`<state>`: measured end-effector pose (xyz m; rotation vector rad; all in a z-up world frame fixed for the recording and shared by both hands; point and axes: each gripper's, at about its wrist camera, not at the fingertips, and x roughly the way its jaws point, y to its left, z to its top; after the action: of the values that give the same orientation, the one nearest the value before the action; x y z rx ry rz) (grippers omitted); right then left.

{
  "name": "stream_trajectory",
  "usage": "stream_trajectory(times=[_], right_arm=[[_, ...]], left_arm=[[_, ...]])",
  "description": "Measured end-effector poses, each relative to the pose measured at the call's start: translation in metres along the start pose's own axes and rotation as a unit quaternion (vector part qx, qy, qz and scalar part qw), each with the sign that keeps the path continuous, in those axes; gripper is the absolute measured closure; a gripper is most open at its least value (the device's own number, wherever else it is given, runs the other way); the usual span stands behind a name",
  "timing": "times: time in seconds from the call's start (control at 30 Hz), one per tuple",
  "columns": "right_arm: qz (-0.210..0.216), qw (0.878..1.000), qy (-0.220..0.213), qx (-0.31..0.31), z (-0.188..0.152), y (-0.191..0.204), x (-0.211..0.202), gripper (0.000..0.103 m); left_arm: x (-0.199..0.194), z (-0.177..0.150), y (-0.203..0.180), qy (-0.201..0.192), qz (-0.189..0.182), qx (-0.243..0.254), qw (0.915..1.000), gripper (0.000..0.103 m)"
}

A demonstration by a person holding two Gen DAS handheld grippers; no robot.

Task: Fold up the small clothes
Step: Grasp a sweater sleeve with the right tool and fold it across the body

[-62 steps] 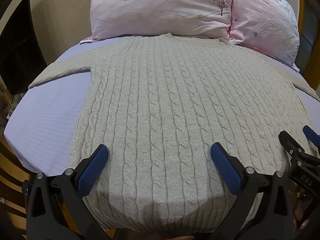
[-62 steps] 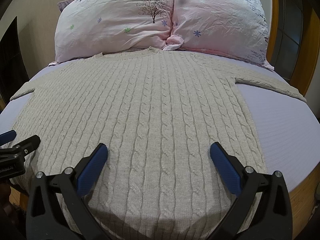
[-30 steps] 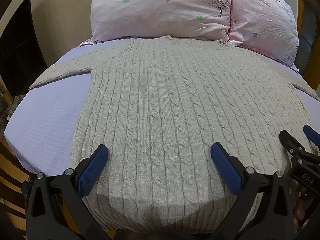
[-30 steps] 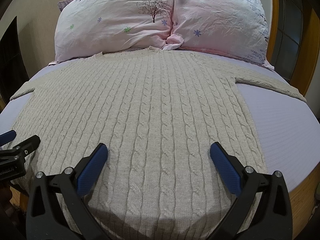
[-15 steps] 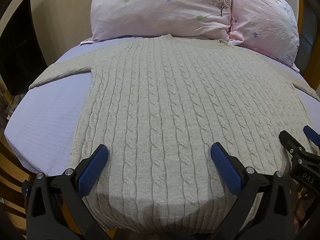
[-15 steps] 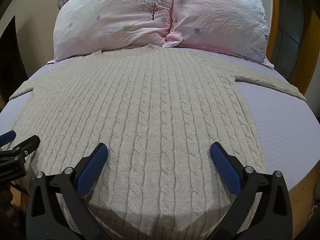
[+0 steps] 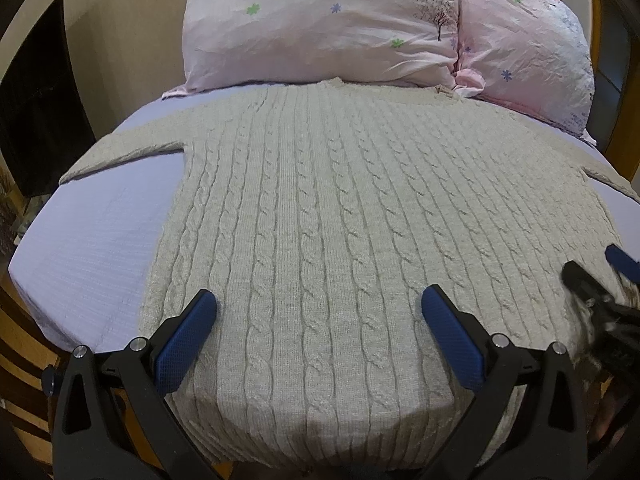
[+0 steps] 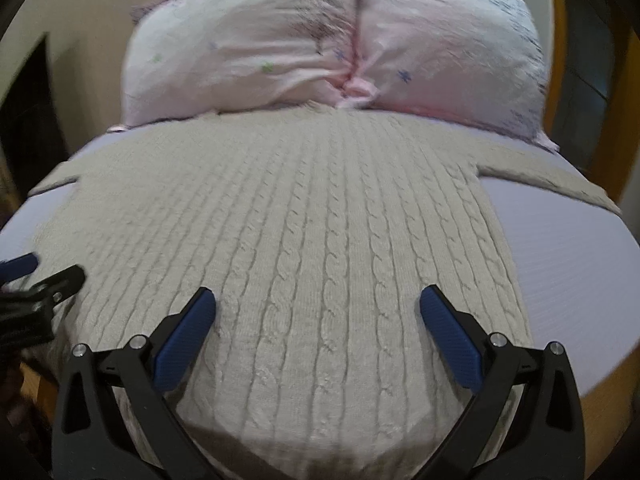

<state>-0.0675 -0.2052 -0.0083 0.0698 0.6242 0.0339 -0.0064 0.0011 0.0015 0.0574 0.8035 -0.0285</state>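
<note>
Blue-padded fingers (image 7: pixel 200 320) spread wide — cable-knit sweater (image 7: pixel 340 220) flat.

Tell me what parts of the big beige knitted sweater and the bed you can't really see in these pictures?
- Beige cable-knit sweater: its bottom hem, left wrist view, cut off by the lower edge and the open left gripper.
- Sleeve ends: both views, run off the lilac bedsheet edges.
- Pink flowered pillows: print, right wrist view, motion-blurred.
- Open right gripper: its fingers hide the sweater's lower corners.
</note>
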Motion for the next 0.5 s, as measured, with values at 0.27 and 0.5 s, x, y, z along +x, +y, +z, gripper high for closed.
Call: stream_trajectory(times=[0.27, 0.5], right_arm=[[-0.074, 0.965, -0.060, 0.245, 0.071, -0.203, -0.026, 0.003], [-0.154, 0.866, 0.006, 0.476, 0.077, -0.392, 0.016, 0.061]], left_arm=[[-0.006, 0.020, 0.029, -0.060, -0.059, -0.033, 0.9959, 0.001], [-0.009, 0.054, 0.072, -0.157, -0.091, -0.078, 0.9802, 0.001]])
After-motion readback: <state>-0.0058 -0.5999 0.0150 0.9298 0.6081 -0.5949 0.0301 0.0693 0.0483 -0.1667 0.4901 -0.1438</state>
